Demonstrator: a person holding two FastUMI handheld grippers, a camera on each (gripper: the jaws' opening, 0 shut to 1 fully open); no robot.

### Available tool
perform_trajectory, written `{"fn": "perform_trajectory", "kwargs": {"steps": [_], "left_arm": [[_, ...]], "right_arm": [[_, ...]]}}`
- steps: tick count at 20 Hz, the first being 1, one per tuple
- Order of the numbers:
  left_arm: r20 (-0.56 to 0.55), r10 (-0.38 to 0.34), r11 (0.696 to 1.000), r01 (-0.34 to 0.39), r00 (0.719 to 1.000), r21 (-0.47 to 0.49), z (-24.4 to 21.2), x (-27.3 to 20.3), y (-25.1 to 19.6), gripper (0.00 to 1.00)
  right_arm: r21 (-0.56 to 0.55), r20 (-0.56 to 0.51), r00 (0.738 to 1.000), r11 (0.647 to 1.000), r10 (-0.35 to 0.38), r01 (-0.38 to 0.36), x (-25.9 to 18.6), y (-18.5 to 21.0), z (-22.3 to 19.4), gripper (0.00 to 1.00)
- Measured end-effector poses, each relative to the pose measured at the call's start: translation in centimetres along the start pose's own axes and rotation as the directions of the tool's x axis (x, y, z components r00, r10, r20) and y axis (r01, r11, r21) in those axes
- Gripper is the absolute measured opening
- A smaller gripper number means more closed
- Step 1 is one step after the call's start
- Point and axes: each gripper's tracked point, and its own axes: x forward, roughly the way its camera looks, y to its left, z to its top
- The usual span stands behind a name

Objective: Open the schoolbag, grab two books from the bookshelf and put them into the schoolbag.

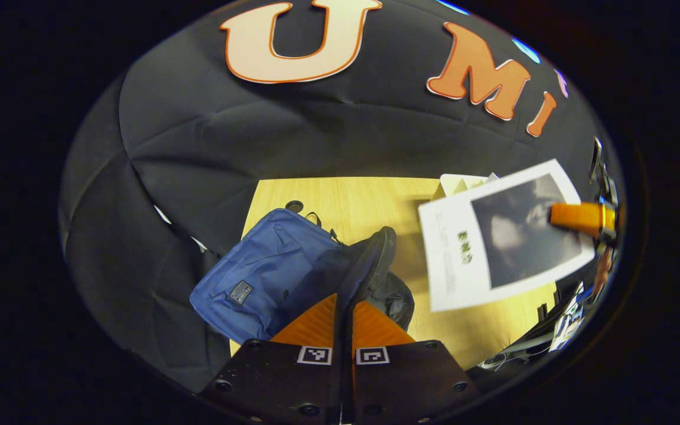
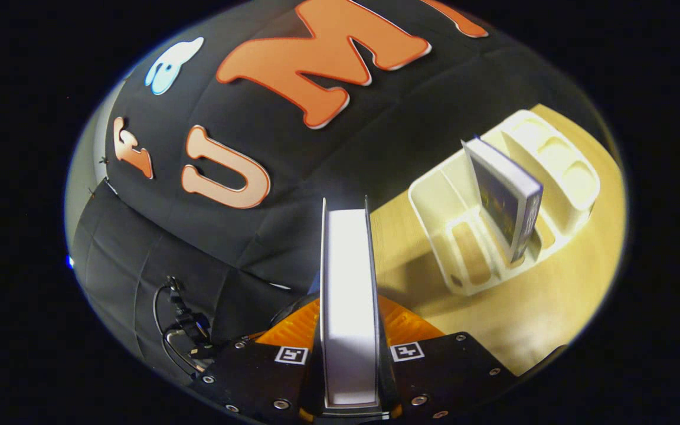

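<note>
A blue schoolbag (image 1: 263,271) lies on the wooden table (image 1: 363,200). My left gripper (image 1: 345,301) is shut on the dark rim of its opening and holds that rim lifted. To the right, a white book with a grey picture (image 1: 493,236) hangs above the table, with the right gripper (image 1: 582,216) at its far edge. In the right gripper view the same book (image 2: 349,277) appears edge-on, pages up, clamped between both fingers of my right gripper (image 2: 349,307). Beyond it stands a white bookshelf (image 2: 464,254) with one dark-covered book (image 2: 505,200) leaning inside.
The bookshelf's corner (image 1: 461,183) peeks out behind the held book. Black cloth walls close off the table's back and left sides. Cables (image 2: 180,330) hang by the wall at the lower left. Bare tabletop (image 2: 540,307) lies in front of the bookshelf.
</note>
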Motion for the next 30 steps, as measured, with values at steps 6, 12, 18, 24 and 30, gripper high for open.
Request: {"fn": "perform_trajectory", "kwargs": {"steps": [6, 12, 18, 24, 30], "left_arm": [[-0.019, 0.030, 0.999, -0.030, 0.999, 0.023, 0.8, 0.2, 0.4, 0.00], [-0.051, 0.028, 1.000, -0.027, 0.998, 0.013, 0.6, 1.0, 0.0, 0.00], [-0.080, 0.010, 1.000, -0.009, 0.997, 0.012, -0.3, 2.0, -0.5, 0.01], [-0.101, -0.026, 0.999, 0.029, 0.995, 0.032, -0.6, 2.5, -1.8, 0.00], [-0.137, -0.052, 0.996, 0.061, 0.989, 0.058, -1.6, 3.5, -3.6, 0.01]], "right_arm": [[0.083, -0.079, 0.997, 0.996, -0.024, 0.031, 5.8, -1.0, -9.2, 0.36], [0.226, -0.060, 0.997, 0.972, -0.046, 0.059, 11.1, -1.7, -13.9, 0.36], [0.295, -0.050, 0.998, 0.954, -0.043, 0.055, 16.6, -1.2, -16.5, 0.36], [0.347, -0.061, 0.998, 0.938, 0.003, 0.018, 20.3, -0.2, -18.4, 0.36], [0.390, -0.075, 0.996, 0.921, 0.049, -0.016, 23.0, 0.8, -20.0, 0.36]]}}
